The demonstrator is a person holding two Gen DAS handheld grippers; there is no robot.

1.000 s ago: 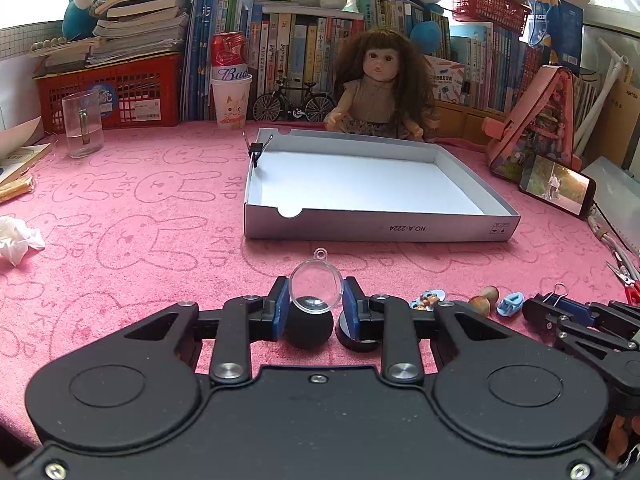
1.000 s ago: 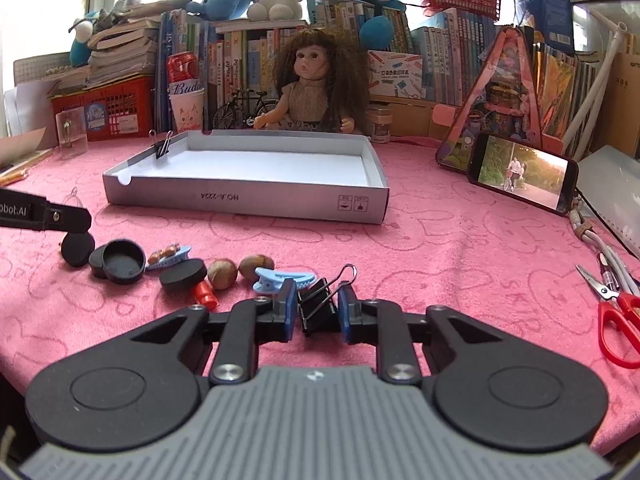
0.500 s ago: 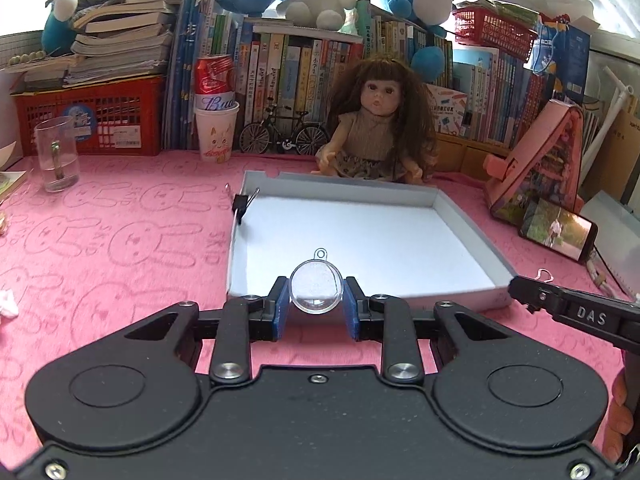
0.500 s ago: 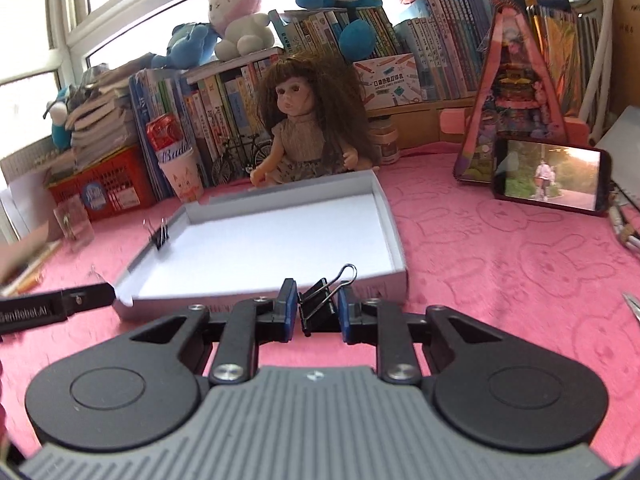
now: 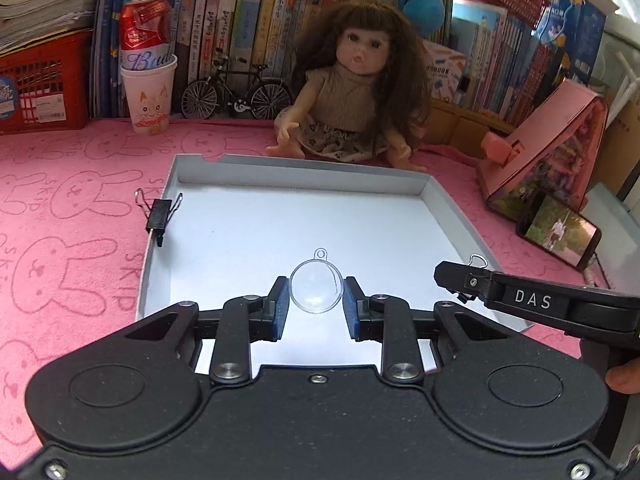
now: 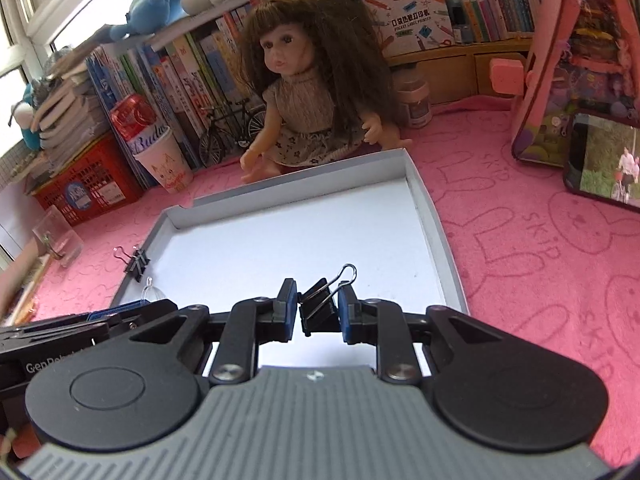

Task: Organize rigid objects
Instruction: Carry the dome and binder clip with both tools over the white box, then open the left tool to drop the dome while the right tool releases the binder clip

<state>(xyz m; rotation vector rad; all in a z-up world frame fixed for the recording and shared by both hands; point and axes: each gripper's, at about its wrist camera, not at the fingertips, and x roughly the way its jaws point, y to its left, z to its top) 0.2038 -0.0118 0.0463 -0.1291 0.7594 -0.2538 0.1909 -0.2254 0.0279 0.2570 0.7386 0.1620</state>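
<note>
My left gripper [image 5: 316, 306] is shut on a clear plastic half-sphere [image 5: 316, 286] with a small loop on top, held over the near part of the white cardboard box lid [image 5: 304, 176]. My right gripper [image 6: 318, 314] is shut on a black binder clip [image 6: 320, 306] with wire handles, also above the lid [image 6: 436, 232], near its front edge. In the left wrist view the right gripper's arm [image 5: 536, 300] reaches in from the right. Another black binder clip [image 5: 160, 214] is clamped on the lid's left wall [image 6: 136, 262].
A doll [image 5: 360, 92] sits right behind the lid on the pink rabbit-print cloth [image 5: 72, 200]. A paper cup with a red can [image 5: 149, 80], a toy bicycle [image 5: 236, 92], a red crate [image 5: 36, 84] and books line the back. A phone [image 5: 560, 234] and a pink toy house [image 5: 548, 152] stand right.
Both grippers carried their objects forward from the loose items on the cloth to over the white lid. The right wrist view has rolled, tilting the scene.
</note>
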